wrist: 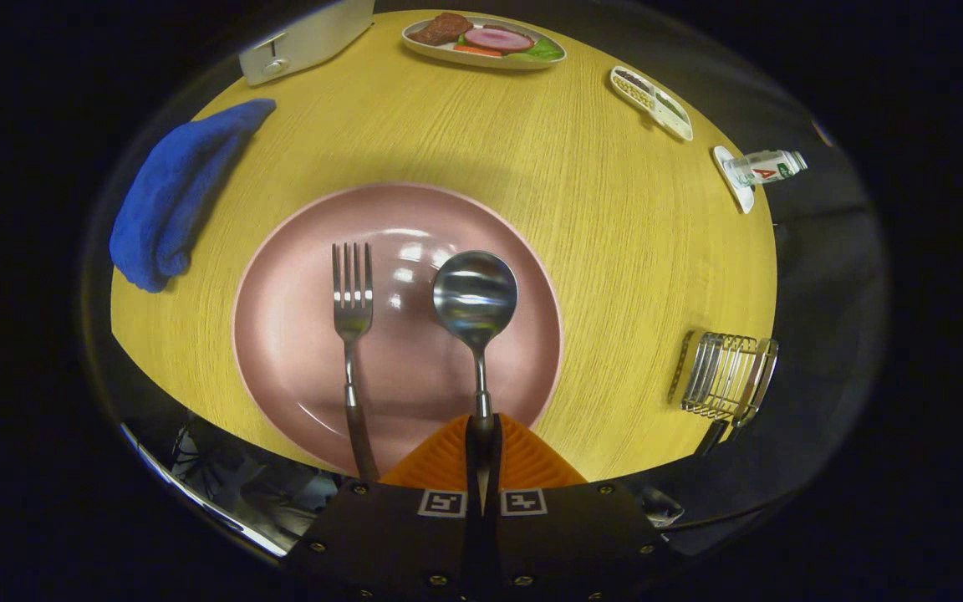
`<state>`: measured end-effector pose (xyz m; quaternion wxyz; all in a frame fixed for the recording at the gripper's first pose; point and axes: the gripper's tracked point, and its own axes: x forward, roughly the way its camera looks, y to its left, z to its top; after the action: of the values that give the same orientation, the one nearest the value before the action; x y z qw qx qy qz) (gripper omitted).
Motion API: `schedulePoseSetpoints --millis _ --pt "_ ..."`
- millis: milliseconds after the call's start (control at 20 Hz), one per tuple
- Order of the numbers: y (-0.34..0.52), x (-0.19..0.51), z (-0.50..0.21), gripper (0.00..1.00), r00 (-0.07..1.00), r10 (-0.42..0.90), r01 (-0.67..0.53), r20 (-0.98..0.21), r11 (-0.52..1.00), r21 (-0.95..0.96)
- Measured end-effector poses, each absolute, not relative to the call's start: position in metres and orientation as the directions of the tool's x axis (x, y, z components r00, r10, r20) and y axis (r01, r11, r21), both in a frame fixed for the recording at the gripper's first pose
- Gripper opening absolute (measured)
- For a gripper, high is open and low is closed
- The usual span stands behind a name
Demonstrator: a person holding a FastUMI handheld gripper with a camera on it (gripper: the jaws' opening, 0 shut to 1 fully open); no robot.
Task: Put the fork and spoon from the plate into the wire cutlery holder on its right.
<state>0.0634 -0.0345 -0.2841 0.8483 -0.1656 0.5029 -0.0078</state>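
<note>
You can read little here — the small bottle (764, 166) beyond the table's edge carries a red mark. It looks like the letter A — nothing else is legible.

spoon (475, 294): polished metal | fork (352, 303): shiny metal | plate (298, 334): glossy pink | table (598, 251): matt wood grain | towel (172, 196): fuzzy cloth | cutlery holder (724, 376): metal wire

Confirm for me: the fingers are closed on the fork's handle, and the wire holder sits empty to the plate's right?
Not quite. The gripper view shows the fingers closed on the spoon's handle; the fork lies free on the pink plate beside it. The wire holder does sit empty to the plate's right.
</note>
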Motion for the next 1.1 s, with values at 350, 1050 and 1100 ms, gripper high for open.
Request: schedulePoseSetpoints --millis 350,1050,1100 --pt "-0.065 0.056 -0.249 0.01 0.517 -0.230 -0.061 -0.825 0.951 -0.303" --pt "-0.189 0.036 -0.203 0.01 0.459 -0.340 0.256 -0.821 0.935 -0.245" --pt "-0.197 0.034 -0.204 0.01 0.450 -0.344 0.277 -0.824 0.931 -0.238"
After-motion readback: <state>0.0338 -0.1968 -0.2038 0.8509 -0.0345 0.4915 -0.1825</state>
